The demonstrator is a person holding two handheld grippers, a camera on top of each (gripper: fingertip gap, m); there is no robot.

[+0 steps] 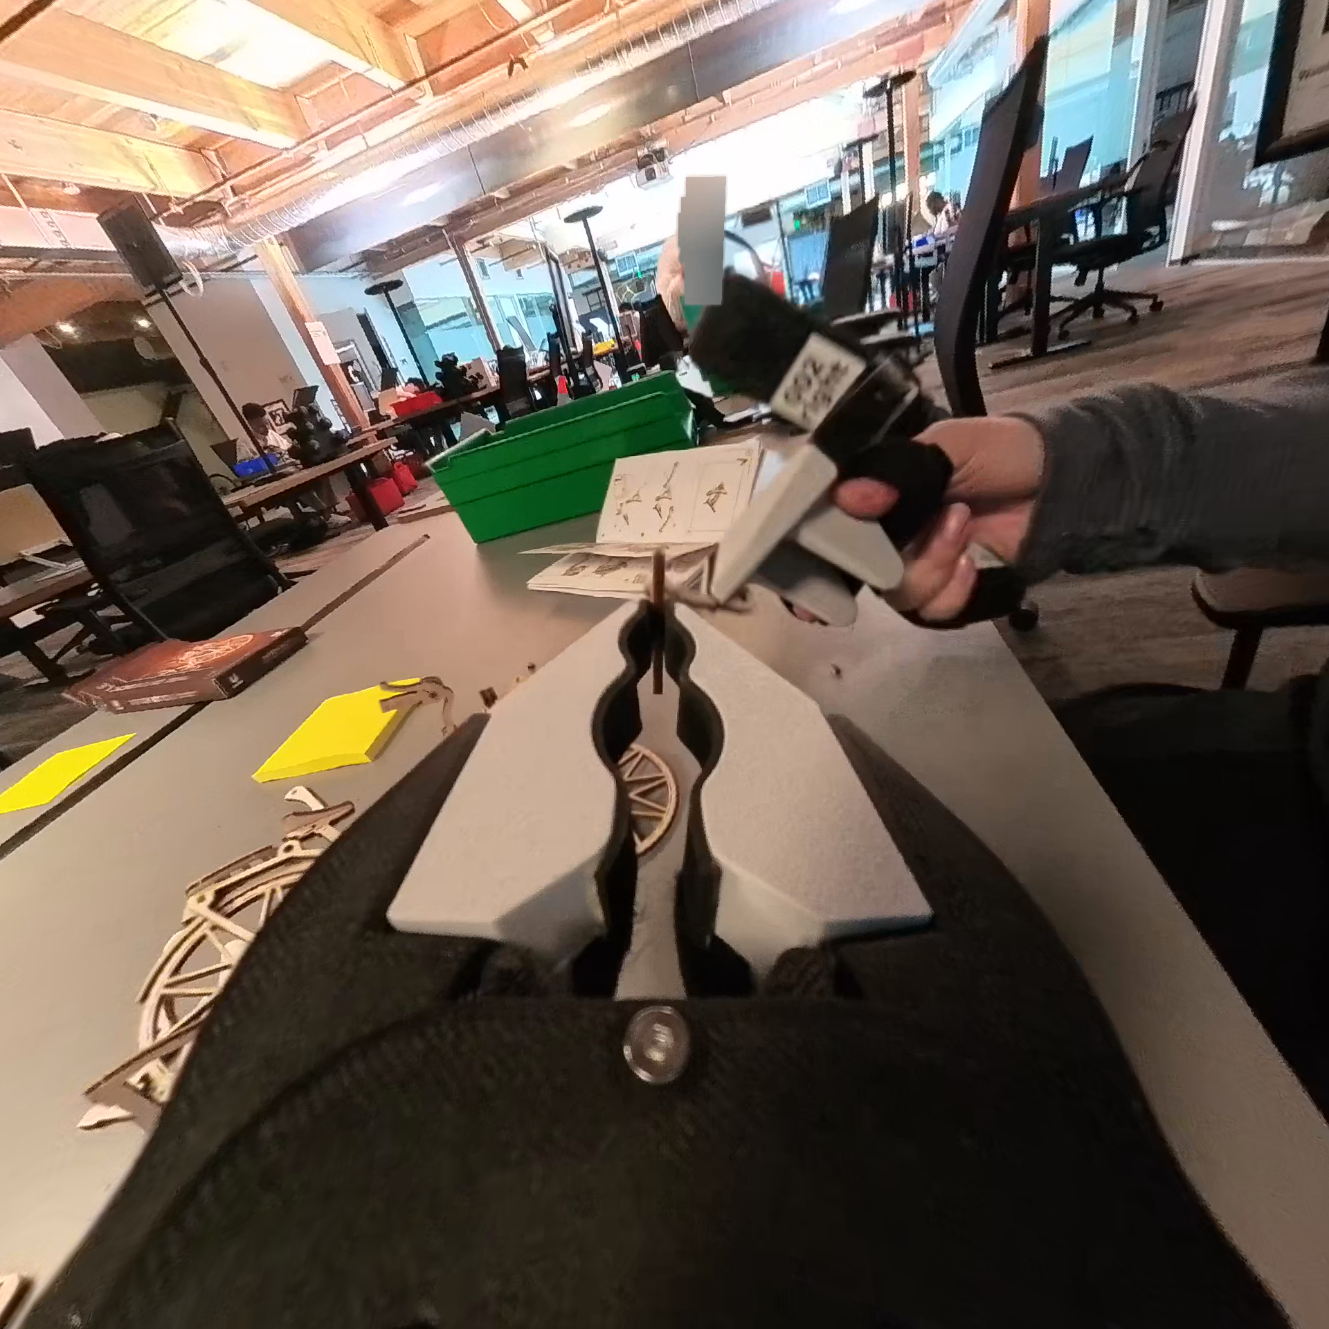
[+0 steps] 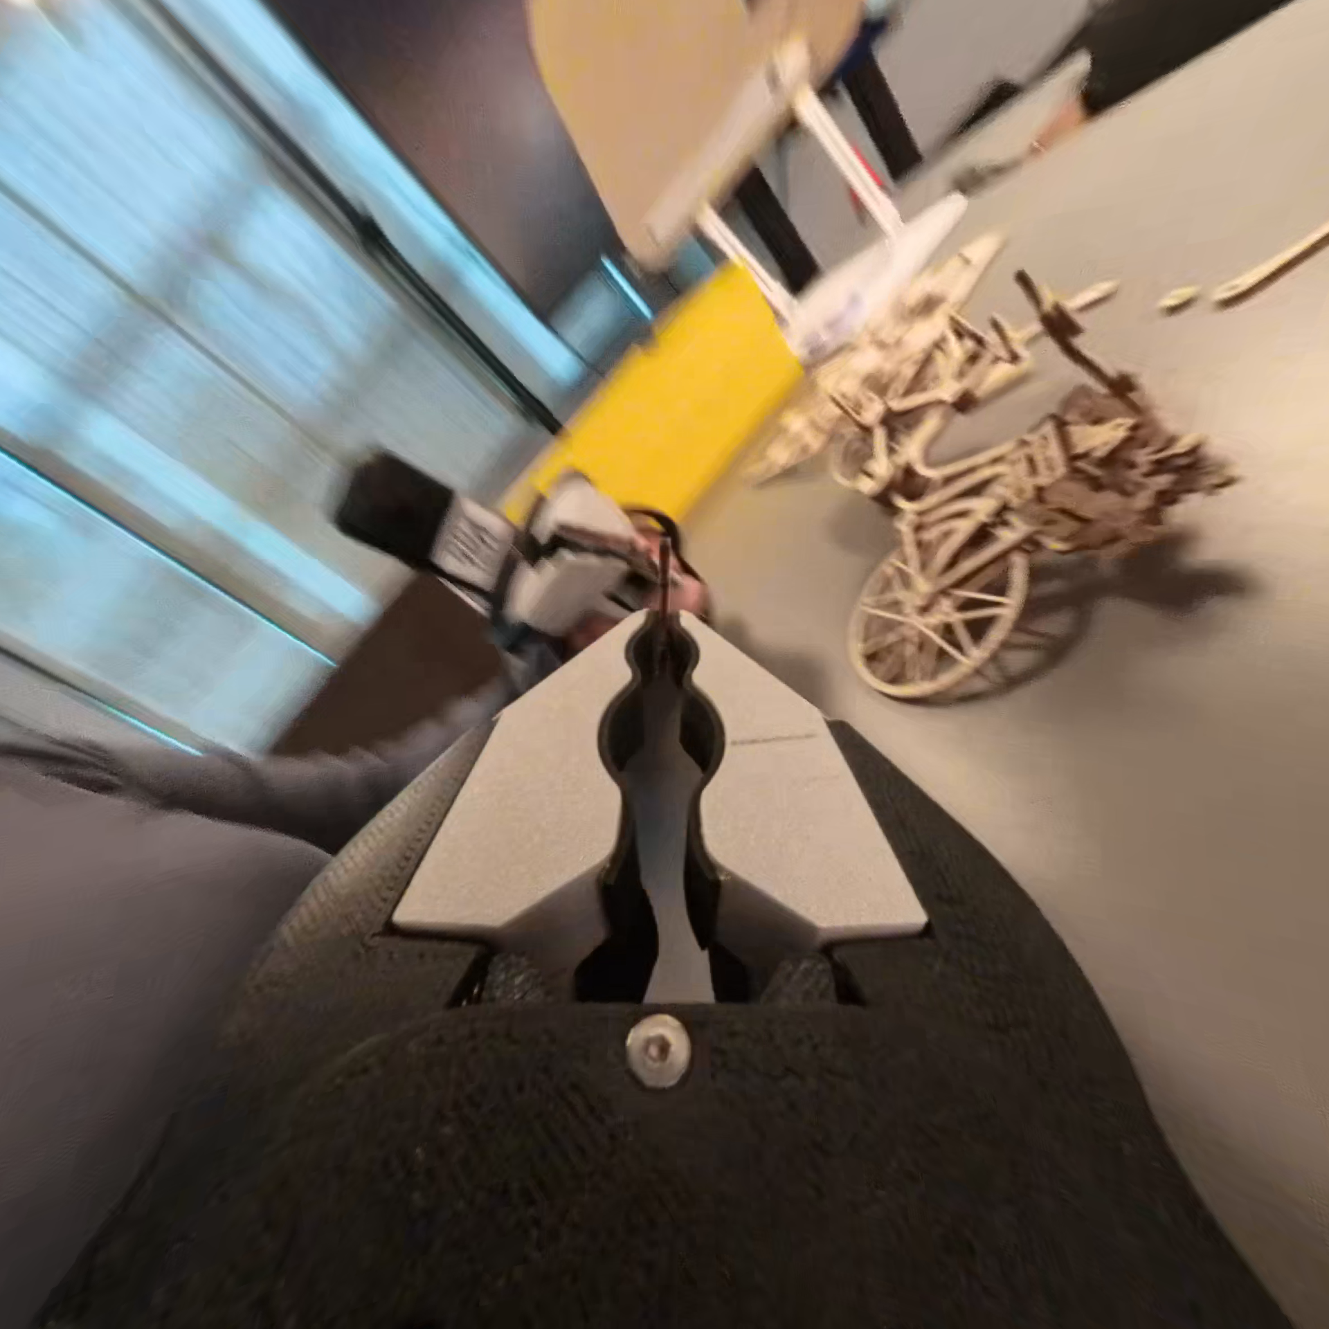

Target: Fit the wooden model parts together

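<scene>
My left gripper is shut on a thin flat wooden part, seen edge-on and sticking out past the tips. My right gripper, held by a hand, comes in from the right and pinches a pale lattice wooden part against the first one. In the blurred right wrist view my right gripper is shut on a thin dark wooden part, with the left gripper just beyond. I cannot tell if the parts are joined. A wooden bicycle model lies on the grey table.
A wooden wheel lies under my left gripper, with more wheel and frame parts at the left. Two yellow pads, a brown box, an open instruction booklet and green bins sit on the table. Office chairs stand around. My two grippers' fingertips are within a few centimetres of each other.
</scene>
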